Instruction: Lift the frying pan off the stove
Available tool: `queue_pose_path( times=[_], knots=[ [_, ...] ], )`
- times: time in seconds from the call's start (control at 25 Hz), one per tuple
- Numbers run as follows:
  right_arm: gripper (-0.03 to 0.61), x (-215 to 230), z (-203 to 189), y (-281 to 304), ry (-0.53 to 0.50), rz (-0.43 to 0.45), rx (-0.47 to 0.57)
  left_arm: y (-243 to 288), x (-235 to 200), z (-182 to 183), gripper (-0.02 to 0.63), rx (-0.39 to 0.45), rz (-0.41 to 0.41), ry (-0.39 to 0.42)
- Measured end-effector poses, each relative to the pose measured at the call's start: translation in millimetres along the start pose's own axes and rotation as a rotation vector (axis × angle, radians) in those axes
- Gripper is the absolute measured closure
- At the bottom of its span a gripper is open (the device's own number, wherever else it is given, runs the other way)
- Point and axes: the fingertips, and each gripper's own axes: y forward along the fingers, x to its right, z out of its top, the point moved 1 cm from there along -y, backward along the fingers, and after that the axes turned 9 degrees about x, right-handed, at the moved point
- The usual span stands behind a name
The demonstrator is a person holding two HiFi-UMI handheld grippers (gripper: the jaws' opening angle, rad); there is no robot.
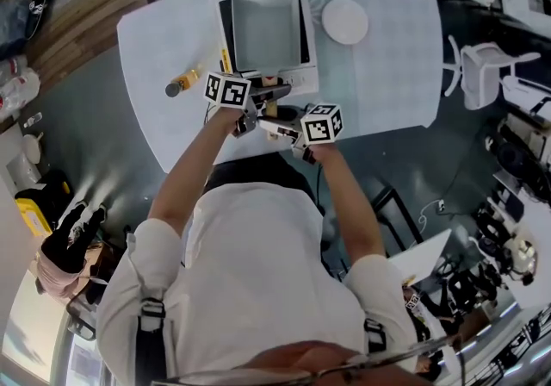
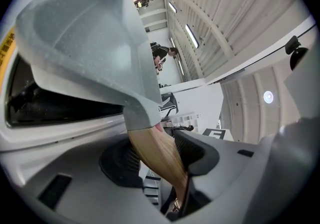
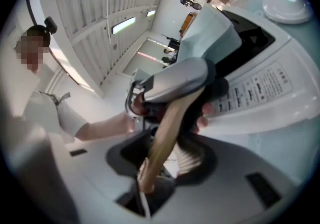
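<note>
Head view: person stands at near edge of pale table [image 1: 387, 83]. White stove [image 1: 310, 74] sits mid-table toward far edge. Grey square pan [image 1: 265, 31] lies over its black top, its wooden handle pointing at the near edge. From here I cannot tell whether the pan's base touches the glass or has left it.

Left gripper [image 1: 277, 94] comes in from the table's left side and crosses the handle close to the pan. Right gripper [image 1: 265, 122] comes in from the right, on the handle nearer its free end.

Left gripper view: handle [image 2: 159, 150] runs down between the jaws. Both ribbed pads are against it, at a middling width. Pan bowl fills upper left, stove glass dark below it.

Right gripper view: jaws closed on the same handle [image 3: 162, 140], narrowish gap. Left gripper sits just ahead on the handle, with stove panel and pan beyond.

Round white dish [image 1: 345, 21] lies right of stove, near far edge. Yellow bottle [image 1: 183, 81] lies toward the left edge.
</note>
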Motion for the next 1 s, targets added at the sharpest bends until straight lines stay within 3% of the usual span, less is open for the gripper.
queue_pose_path(
  times=[0.16,0.6,1.0],
  knots=[
    [0.414,-7,-1,0,-0.01,-0.002,0.012,-5,7,-1,0.399,-0.01,-0.006,-0.001],
    [0.413,-44,-8,-3,-0.078,-0.019,0.073,-18,46,-11,0.4,-0.071,-0.028,0.091],
    [0.411,-86,-35,-35,-0.121,-0.004,0.104,-21,96,-46,0.399,-0.076,-0.045,0.128]
  ],
)
